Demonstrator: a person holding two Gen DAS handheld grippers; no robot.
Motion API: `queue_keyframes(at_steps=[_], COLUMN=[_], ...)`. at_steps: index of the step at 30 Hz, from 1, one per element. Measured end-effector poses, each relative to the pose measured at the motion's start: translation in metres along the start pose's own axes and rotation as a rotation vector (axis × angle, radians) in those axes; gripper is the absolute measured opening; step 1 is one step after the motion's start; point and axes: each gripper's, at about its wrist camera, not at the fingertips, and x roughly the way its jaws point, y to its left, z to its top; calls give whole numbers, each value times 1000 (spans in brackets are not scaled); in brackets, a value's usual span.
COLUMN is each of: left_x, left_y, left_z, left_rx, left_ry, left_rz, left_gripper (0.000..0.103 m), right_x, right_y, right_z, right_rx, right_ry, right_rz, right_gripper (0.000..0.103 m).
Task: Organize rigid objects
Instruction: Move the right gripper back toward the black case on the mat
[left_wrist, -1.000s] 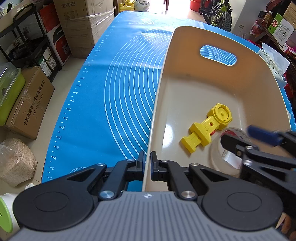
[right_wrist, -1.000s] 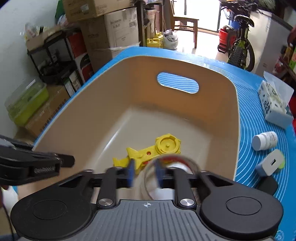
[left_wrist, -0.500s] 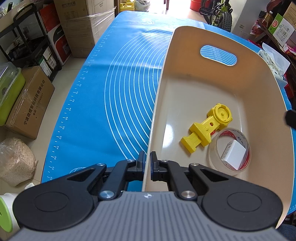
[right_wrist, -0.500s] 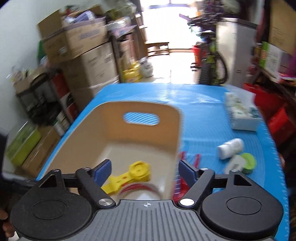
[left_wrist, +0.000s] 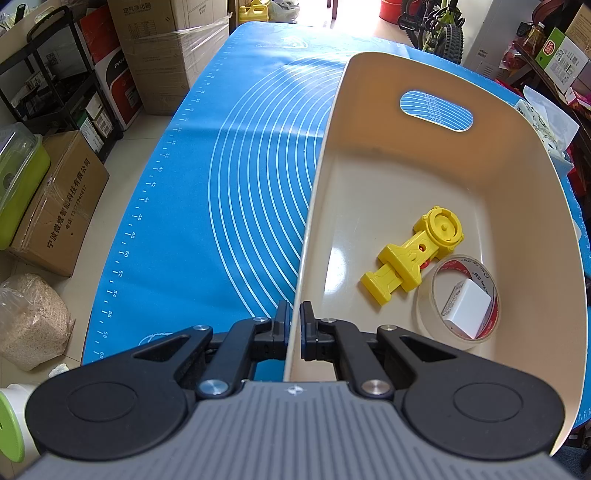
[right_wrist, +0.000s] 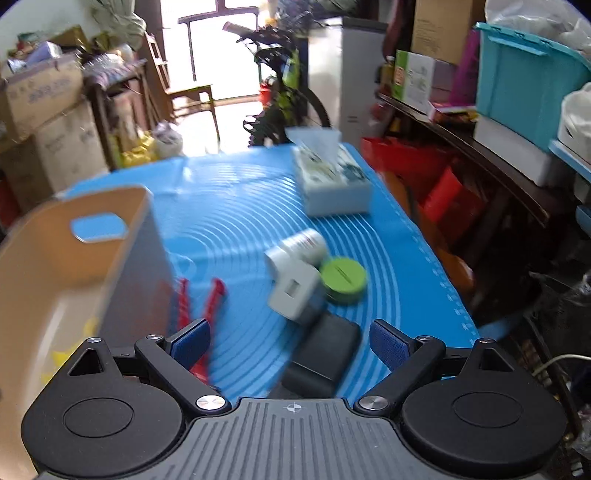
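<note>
My left gripper (left_wrist: 294, 319) is shut on the near left rim of the beige bin (left_wrist: 369, 177). Inside the bin lie a yellow toy part (left_wrist: 413, 254) and a clear tape roll (left_wrist: 428, 314) with a white block (left_wrist: 466, 308) inside its ring. My right gripper (right_wrist: 291, 341) is open and empty, above the blue mat (right_wrist: 236, 221) to the right of the bin (right_wrist: 55, 266). Ahead of it lie a black box (right_wrist: 325, 358), a white charger (right_wrist: 295, 291), a green lid (right_wrist: 343, 278), a white bottle (right_wrist: 306, 243) and red tongs (right_wrist: 192, 306).
A tissue pack (right_wrist: 332, 177) sits at the far right of the mat. Cardboard boxes (left_wrist: 55, 206) and a shelf stand on the floor to the left of the table. A bicycle (right_wrist: 284, 92) and cluttered shelves stand beyond and to the right.
My right gripper let go of the tape roll into the bin, opened, and swung out to the right over the loose objects on the mat. My left gripper has kept its hold on the bin.
</note>
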Motion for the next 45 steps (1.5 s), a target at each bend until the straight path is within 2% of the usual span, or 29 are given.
queue_keyframes(at_steps=[11,20,22,23,24,28,35,36,37,38,39,40,42,45], left_x=[0,0,0,0,0,-1,-1,-1,-1,-1,-1,-1,-1,-1], left_y=[0,0,0,0,0,0,0,0,0,1,0,0,0,1], left_z=[0,0,0,0,0,0,0,0,0,0,0,0,0,0], left_rx=[-1,1,0,-1,0,-2,-2,-2,-2,-2,-2,-2,-1,-2], left_ry=[0,0,0,0,0,0,0,0,0,0,0,0,0,0], left_rz=[0,2,2,1,1,0,1,1,0,0,0,0,1,0], left_gripper=[7,7,7,7,7,7,7,7,7,7,7,7,7,7], right_x=[34,32,29,28,26,26,19,18,17,11,9,10,19,24], right_y=[-6,7,8,10,13,9,-7,-7,-9,-5,-1,-1,-4,-8], right_z=[-37,-48,-49,-49,-49,-48,-38,-37,-36,-35,-34,-32,-33,-39], right_rx=[141,135,128,122,113,119,130,127,121,96,63,61,83,86], right_ry=[111,57,45,39,33,34,4,-1,-14,-55,-67,-64,-7,-3], right_rz=[-63,-105,-101,-90,-83,-61,-68,-69,-63,-54,-84,-69,-57,-62], right_gripper=[82,75,70,62,59,58,51,49,38,13,12,12,12,12])
